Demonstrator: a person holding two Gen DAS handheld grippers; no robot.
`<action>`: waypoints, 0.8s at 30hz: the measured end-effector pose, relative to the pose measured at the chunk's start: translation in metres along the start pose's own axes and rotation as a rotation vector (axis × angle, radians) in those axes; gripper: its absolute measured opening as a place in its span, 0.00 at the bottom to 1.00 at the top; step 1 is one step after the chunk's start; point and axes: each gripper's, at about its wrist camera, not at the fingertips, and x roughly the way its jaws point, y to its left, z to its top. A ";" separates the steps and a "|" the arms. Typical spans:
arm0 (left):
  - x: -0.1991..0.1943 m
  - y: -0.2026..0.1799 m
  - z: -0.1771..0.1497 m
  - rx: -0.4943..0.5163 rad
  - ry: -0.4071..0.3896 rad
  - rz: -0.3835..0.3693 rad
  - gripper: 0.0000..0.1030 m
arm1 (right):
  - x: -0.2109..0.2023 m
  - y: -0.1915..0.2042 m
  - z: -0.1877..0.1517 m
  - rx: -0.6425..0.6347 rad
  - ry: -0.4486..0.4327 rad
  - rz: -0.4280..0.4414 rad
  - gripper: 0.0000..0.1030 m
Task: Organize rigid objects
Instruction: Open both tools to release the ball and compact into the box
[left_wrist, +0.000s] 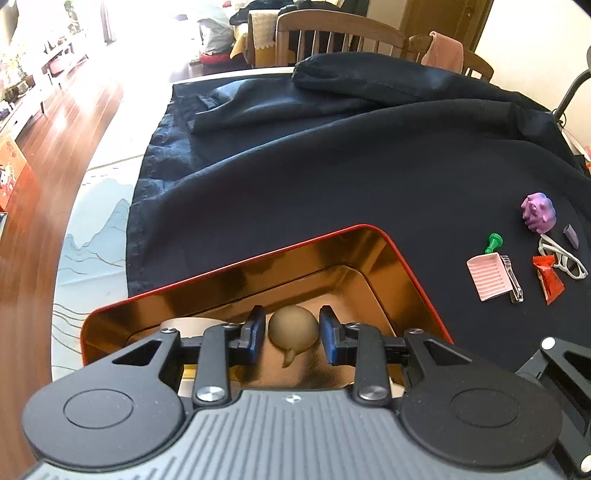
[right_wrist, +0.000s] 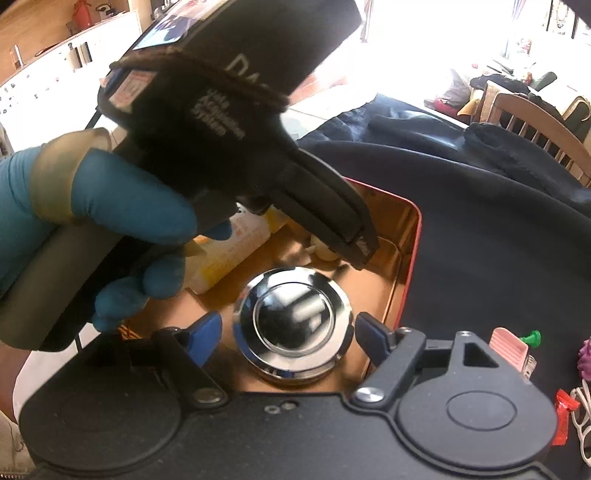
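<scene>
A red tin with a gold inside (left_wrist: 369, 254) sits on a dark cloth. My left gripper (left_wrist: 293, 334) is inside it, open around a small beige round figure (left_wrist: 293, 326), with a gap at each pad. In the right wrist view my right gripper (right_wrist: 288, 334) is open over the tin's (right_wrist: 413, 236) near end, with a shiny chrome round knob (right_wrist: 293, 319) between its fingers, not touching. The left gripper body (right_wrist: 221, 122), held by a blue-gloved hand, crosses above. A yellow and white box (right_wrist: 236, 243) lies in the tin.
On the cloth to the right lie a pink ridged tray (left_wrist: 487, 277), a nail clipper (left_wrist: 513, 280), a green pawn (left_wrist: 494, 242), a purple figure (left_wrist: 538, 212), a purple block (left_wrist: 571, 236), white toy glasses (left_wrist: 563, 258) and a red wrapper (left_wrist: 548, 277). Chairs stand behind the table.
</scene>
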 end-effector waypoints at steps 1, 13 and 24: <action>-0.002 0.000 0.000 -0.002 -0.004 0.001 0.30 | -0.002 0.000 0.000 0.002 -0.004 0.002 0.78; -0.054 -0.007 -0.010 -0.019 -0.121 0.013 0.54 | -0.053 -0.011 -0.011 0.031 -0.117 -0.008 0.85; -0.102 -0.027 -0.021 -0.071 -0.228 0.036 0.64 | -0.107 -0.041 -0.037 0.114 -0.227 -0.033 0.95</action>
